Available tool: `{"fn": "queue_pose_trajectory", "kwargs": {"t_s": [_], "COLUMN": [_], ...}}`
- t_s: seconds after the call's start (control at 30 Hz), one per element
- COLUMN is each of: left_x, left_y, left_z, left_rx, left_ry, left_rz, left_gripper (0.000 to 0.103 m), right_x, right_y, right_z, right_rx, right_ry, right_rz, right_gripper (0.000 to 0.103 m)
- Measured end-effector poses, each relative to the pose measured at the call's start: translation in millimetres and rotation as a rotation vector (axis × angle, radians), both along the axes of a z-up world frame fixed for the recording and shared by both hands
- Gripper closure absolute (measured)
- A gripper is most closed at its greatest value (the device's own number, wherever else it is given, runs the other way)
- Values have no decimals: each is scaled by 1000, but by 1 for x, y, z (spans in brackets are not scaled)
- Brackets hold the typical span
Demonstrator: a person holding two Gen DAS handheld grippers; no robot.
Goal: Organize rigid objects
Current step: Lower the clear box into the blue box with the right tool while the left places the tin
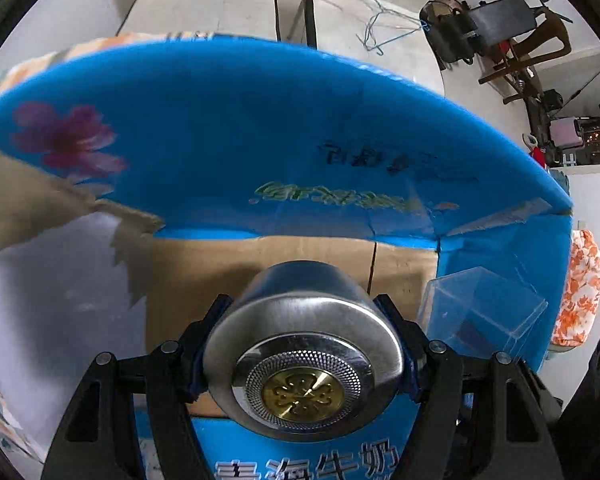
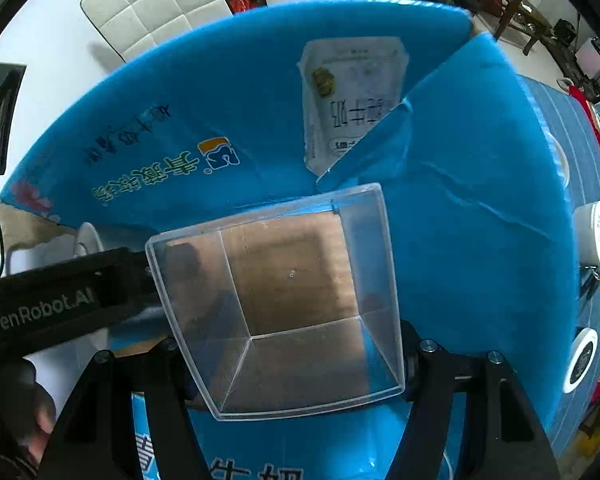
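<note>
My left gripper (image 1: 302, 344) is shut on a steel canister (image 1: 304, 336) with a gold-centred lid facing the camera. It holds it over the open blue cardboard box (image 1: 260, 128), above the brown box floor (image 1: 204, 264). My right gripper (image 2: 292, 356) is shut on a clear plastic box (image 2: 284, 300), also held inside the blue cardboard box (image 2: 220, 100). The clear plastic box shows in the left wrist view (image 1: 480, 312) at the right. The left gripper's black body (image 2: 52, 300) shows in the right wrist view at the left.
A torn brown flap (image 1: 28, 204) hangs at the left of the box. White round objects (image 2: 596, 240) lie on a blue surface to the right. A white padded chair (image 2: 160, 4) stands behind; furniture clutter (image 1: 500, 36) at the far right.
</note>
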State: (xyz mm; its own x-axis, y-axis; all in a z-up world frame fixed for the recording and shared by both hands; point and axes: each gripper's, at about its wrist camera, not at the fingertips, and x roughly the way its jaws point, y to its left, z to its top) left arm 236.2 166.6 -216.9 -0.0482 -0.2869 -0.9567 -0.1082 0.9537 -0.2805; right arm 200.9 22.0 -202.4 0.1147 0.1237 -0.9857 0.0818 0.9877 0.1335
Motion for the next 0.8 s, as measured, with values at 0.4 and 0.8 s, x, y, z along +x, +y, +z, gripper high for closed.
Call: {"fn": "queue_pose_trajectory", "kwargs": {"t_s": [0.4, 0.8], "left_x": [5, -15], "left_y": [-27, -28], "left_z": [-8, 25], "left_rx": [14, 77], "left_ry": [22, 23], "left_rz": [-11, -25], "left_gripper": [34, 8], "right_x": [21, 21], "right_y": [16, 19], "right_z": [-21, -7], "right_rx": [8, -9], "right_ry": [38, 23], "right_rz": [18, 62], "right_gripper": [33, 6]}}
